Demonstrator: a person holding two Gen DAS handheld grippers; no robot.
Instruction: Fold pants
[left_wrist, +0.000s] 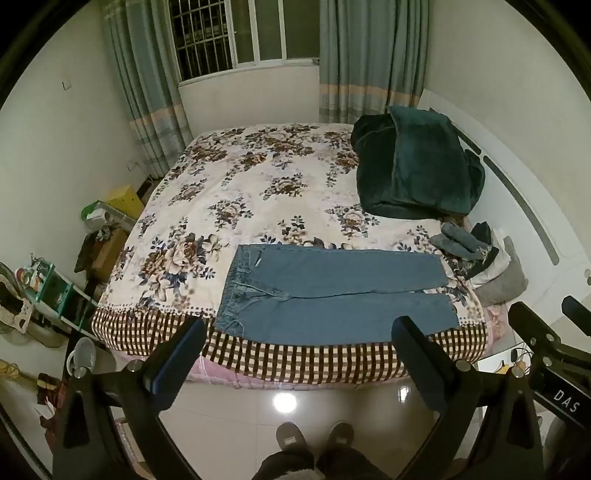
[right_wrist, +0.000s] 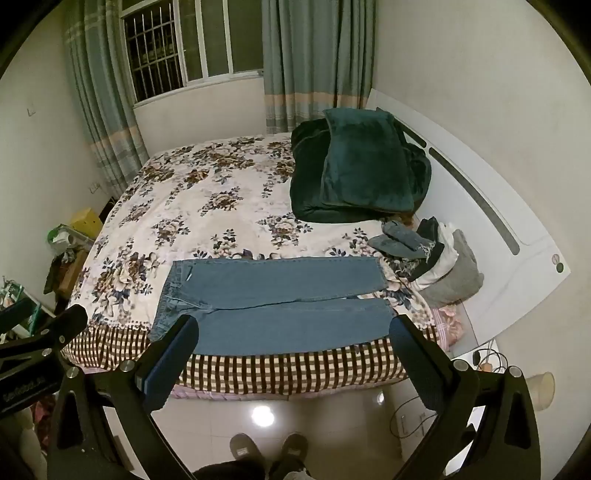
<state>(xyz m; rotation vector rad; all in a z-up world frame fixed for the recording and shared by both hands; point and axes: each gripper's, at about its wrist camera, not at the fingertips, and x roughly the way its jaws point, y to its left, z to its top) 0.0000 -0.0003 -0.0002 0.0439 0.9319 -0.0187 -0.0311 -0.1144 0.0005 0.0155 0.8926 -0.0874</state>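
Observation:
Blue jeans lie flat along the near edge of the bed, waist at the left, both legs stretched to the right; they also show in the right wrist view. My left gripper is open and empty, held in the air in front of the bed, short of the jeans. My right gripper is open and empty too, at about the same distance. The right gripper's body shows at the right edge of the left wrist view.
The bed has a floral cover with a checked border. A folded dark green blanket lies at the far right. A pile of clothes sits by the white headboard. Cluttered shelves stand at the left. Tiled floor and my slippers are below.

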